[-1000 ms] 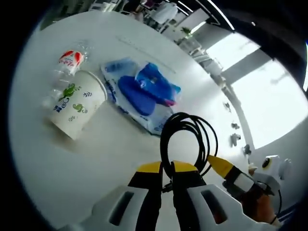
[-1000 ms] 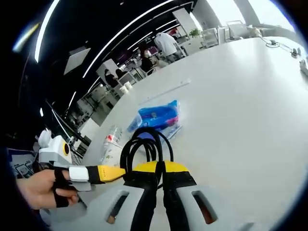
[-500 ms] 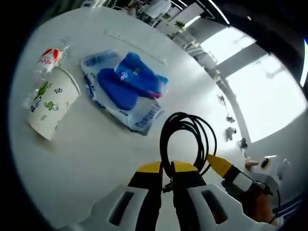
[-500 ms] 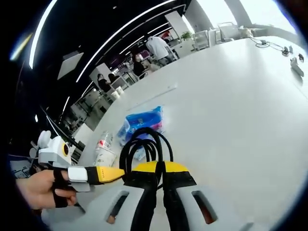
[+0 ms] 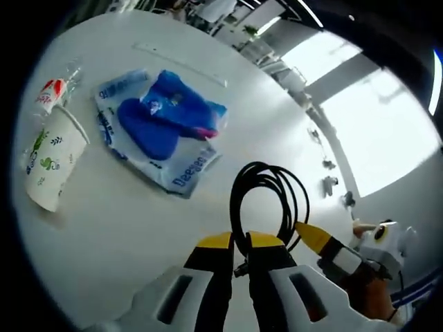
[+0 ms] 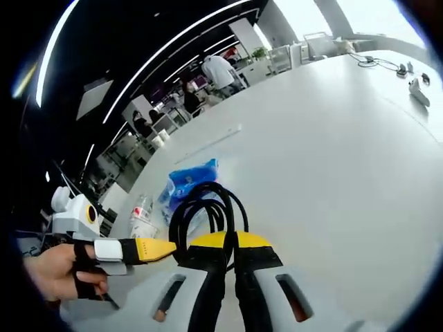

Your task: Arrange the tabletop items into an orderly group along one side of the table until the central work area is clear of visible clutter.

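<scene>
Two grippers each show jaws pressed nearly together on a coiled black cable. In the left gripper view the left gripper pinches the cable at the base of its loops, which stand up above the yellow jaw tips. In the right gripper view the right gripper has its jaws closed on the same kind of black coil; whether the two views show one cable or two cannot be told. The other gripper's yellow tip enters each view from the side, held by a hand. On the white surface a blue plastic packet lies toward the far edge, with a paper cup on its side near it and a crumpled clear bottle with a red label just beyond the cup. Print on the packet is too small to read.
</scene>
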The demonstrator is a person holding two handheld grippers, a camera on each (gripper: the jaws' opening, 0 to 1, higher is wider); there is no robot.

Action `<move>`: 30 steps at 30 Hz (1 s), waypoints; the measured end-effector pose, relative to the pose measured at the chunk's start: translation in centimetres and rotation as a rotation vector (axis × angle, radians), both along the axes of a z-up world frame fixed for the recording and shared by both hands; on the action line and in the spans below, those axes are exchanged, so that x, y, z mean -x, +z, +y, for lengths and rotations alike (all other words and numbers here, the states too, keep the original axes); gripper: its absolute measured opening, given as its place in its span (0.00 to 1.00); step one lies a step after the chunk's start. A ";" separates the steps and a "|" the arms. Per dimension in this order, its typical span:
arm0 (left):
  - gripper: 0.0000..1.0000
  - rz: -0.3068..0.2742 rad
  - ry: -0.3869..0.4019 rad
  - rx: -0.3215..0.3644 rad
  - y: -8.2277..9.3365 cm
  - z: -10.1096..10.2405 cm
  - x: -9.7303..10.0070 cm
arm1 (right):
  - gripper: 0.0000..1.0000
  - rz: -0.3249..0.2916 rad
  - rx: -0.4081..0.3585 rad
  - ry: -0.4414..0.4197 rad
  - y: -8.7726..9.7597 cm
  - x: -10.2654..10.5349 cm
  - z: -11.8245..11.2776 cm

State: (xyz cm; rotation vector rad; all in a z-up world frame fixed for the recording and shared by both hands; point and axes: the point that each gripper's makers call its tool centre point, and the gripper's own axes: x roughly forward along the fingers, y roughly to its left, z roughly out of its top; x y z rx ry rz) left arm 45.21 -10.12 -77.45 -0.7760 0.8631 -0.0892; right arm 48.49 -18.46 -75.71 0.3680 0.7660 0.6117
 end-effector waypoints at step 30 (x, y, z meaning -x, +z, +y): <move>0.03 0.067 -0.044 -0.025 -3.0 -0.5 -0.8 | 0.00 0.084 0.021 0.018 -3.8 -1.1 -0.5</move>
